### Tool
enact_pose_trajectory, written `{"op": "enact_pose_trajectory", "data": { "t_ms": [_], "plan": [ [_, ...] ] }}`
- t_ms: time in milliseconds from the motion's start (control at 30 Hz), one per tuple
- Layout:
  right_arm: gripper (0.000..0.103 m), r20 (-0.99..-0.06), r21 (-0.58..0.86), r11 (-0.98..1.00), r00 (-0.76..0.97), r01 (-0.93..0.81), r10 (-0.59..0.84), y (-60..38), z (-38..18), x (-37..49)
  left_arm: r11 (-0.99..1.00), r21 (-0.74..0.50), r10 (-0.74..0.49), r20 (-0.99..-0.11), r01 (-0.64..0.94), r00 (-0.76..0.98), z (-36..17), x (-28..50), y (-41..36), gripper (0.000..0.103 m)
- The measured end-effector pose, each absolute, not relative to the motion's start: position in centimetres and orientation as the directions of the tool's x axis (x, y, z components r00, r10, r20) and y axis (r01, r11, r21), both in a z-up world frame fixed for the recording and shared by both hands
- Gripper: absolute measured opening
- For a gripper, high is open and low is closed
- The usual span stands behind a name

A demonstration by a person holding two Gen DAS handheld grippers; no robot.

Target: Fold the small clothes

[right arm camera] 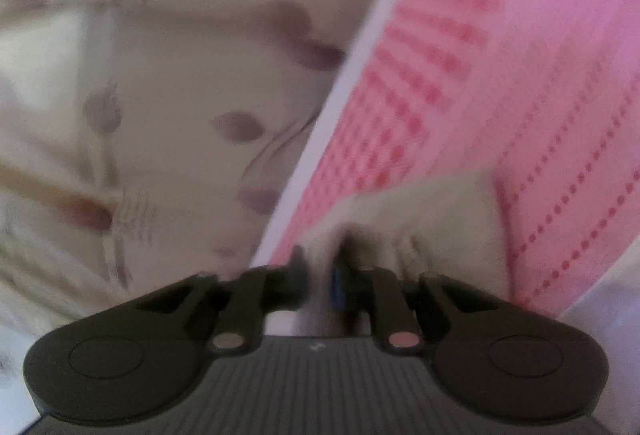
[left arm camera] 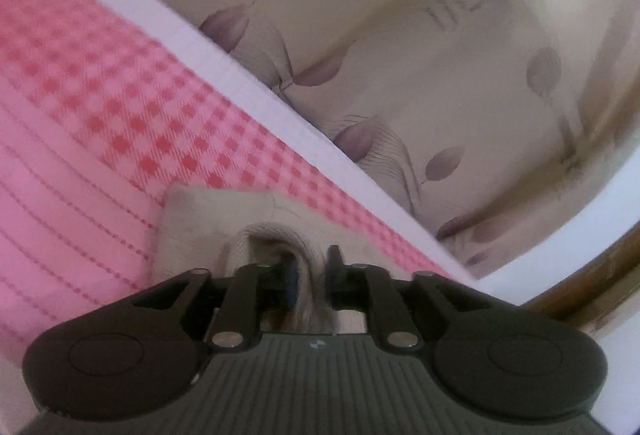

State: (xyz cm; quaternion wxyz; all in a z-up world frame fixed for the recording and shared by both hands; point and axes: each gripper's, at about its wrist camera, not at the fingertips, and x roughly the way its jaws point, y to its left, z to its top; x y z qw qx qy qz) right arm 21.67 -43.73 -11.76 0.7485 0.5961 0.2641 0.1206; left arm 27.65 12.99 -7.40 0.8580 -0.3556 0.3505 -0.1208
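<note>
Cream cotton, soft and a little rumpled, fills the lower middle of the left wrist view: the small garment (left arm camera: 224, 219) lies on a pink checked sheet (left arm camera: 100, 95) with a ribbed band of it humped up between the pads of the left tool (left arm camera: 310, 271). The jaws stand slightly apart with that band in the gap; the pads do not seem to press on it, so I judge the cloth is being let go after a fold. To finish well, the tool should back away along the cloth without snagging the ribbing, so the fold stays flat. A white border (left arm camera: 248, 91) edges the sheet diagonally, and beyond it, upper right, hangs beige fabric printed with mauve leaves (left arm camera: 400, 35). In the right wrist view, badly blurred, the same garment (right arm camera: 432, 211) bunches in soft pleats at lower centre on the pink sheet (right arm camera: 520, 75), which here shows dotted lines. The right tool (right arm camera: 320, 271) is likewise slightly parted around a tuck of cloth, not visibly clamping it. Leaf-print fabric (right arm camera: 180, 75) fills the left half.
</note>
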Motion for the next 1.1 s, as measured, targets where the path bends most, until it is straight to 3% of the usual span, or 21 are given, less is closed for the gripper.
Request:
{"op": "enact_pose_trajectory", "data": {
  "t_ms": [33, 67, 100, 167, 200, 300, 400, 500, 567, 633, 667, 700, 733, 800, 867, 967, 1000, 1033, 1100],
  "plan": [
    [0.055, -0.205, 0.969, 0.218, 0.859, 0.112, 0.469, -44.2, -12.1, 21.0, 0.680, -0.731, -0.471, -0.497, -0.059, 0.729, -7.8, 27.8, 13.6, 0.058],
    [0.068, -0.147, 0.983, 0.162, 0.890, 0.084, 0.432, -44.8, -12.4, 20.0, 0.634, -0.768, -0.462, -0.471, -0.092, 0.752, -8.0, 27.6, 14.4, 0.077],
    [0.086, -0.087, 0.994, 0.101, 0.909, 0.050, 0.407, -45.2, -12.8, 19.2, 0.617, -0.777, -0.419, -0.461, -0.128, 0.782, -7.9, 27.3, 14.9, 0.102],
    [0.086, 0.019, 0.999, 0.027, 0.920, -0.032, 0.390, -45.9, -12.9, 17.3, 0.581, -0.796, -0.319, -0.415, -0.170, 0.852, -7.3, 26.3, 16.3, 0.103],
    [0.086, 0.007, 0.996, 0.074, 0.920, -0.039, 0.391, -45.9, -12.4, 16.4, 0.581, -0.797, -0.318, -0.410, -0.166, 0.855, -6.9, 26.3, 16.7, 0.103],
    [0.086, -0.171, 0.899, 0.436, 0.892, -0.032, 0.418, -44.4, -8.8, 12.9, 0.624, -0.770, -0.346, -0.423, -0.132, 0.837, -6.0, 25.8, 17.2, 0.103],
    [0.086, -0.368, 0.653, 0.755, 0.846, -0.061, 0.386, -40.9, -6.6, 9.7, 0.711, -0.699, -0.359, -0.452, -0.074, 0.817, -5.4, 23.4, 16.9, 0.103],
    [0.086, -0.506, 0.421, 0.895, 0.781, -0.147, 0.366, -37.4, -7.0, 7.6, 0.799, -0.601, -0.342, -0.491, -0.027, 0.801, -5.8, 20.5, 15.9, 0.103],
    [0.080, -0.540, 0.332, 0.924, 0.764, -0.190, 0.352, -35.8, -7.7, 7.1, 0.856, -0.516, -0.322, -0.524, 0.006, 0.788, -6.5, 18.7, 15.2, 0.102],
    [0.026, -0.576, 0.280, 0.940, 0.750, -0.193, 0.325, -35.0, -8.2, 7.4, 0.880, -0.473, -0.331, -0.545, 0.044, 0.770, -7.5, 17.5, 14.8, 0.095],
    [0.023, -0.574, 0.294, 0.938, 0.750, -0.185, 0.327, -35.0, -8.2, 7.6, 0.888, -0.454, -0.338, -0.554, 0.065, 0.761, -7.9, 16.9, 14.6, 0.091],
    [0.012, -0.554, 0.338, 0.924, 0.756, -0.179, 0.349, -35.5, -7.9, 7.5, 0.900, -0.430, -0.335, -0.567, 0.077, 0.753, -8.2, 16.4, 14.4, 0.080],
    [0.010, -0.516, 0.382, 0.908, 0.775, -0.172, 0.364, -36.0, -6.9, 7.3, 0.907, -0.411, -0.335, -0.580, 0.089, 0.743, -8.5, 16.1, 14.2, 0.068],
    [0.006, -0.403, 0.500, 0.849, 0.821, -0.173, 0.405, -38.2, -4.9, 5.6, 0.905, -0.410, -0.359, -0.587, 0.116, 0.726, -8.8, 15.5, 14.2, 0.059],
    [0.004, -0.353, 0.584, 0.798, 0.840, -0.146, 0.412, -40.8, -4.3, 4.0, 0.909, -0.396, -0.361, -0.586, 0.132, 0.726, -9.0, 15.2, 14.2, 0.059],
    [0.004, -0.461, 0.566, 0.824, 0.818, -0.029, 0.345, -42.9, -6.3, 4.1, 0.914, -0.375, -0.363, -0.582, 0.155, 0.728, -9.0, 15.2, 13.9, 0.058],
    [0.005, -0.486, 0.533, 0.846, 0.815, -0.011, 0.316, -42.9, -6.8, 3.9, 0.914, -0.374, -0.365, -0.582, 0.159, 0.727, -9.0, 15.4, 13.8, 0.048],
    [0.005, -0.475, 0.533, 0.846, 0.820, -0.021, 0.320, -42.9, -7.0, 3.6, 0.912, -0.374, -0.371, -0.582, 0.167, 0.724, -8.9, 15.5, 13.6, 0.034],
    [0.006, -0.420, 0.554, 0.831, 0.844, -0.052, 0.332, -42.2, -6.4, 3.3, 0.925, -0.341, -0.349, -0.587, 0.168, 0.730, -8.6, 15.8, 13.1, 0.018]
  ]
}}
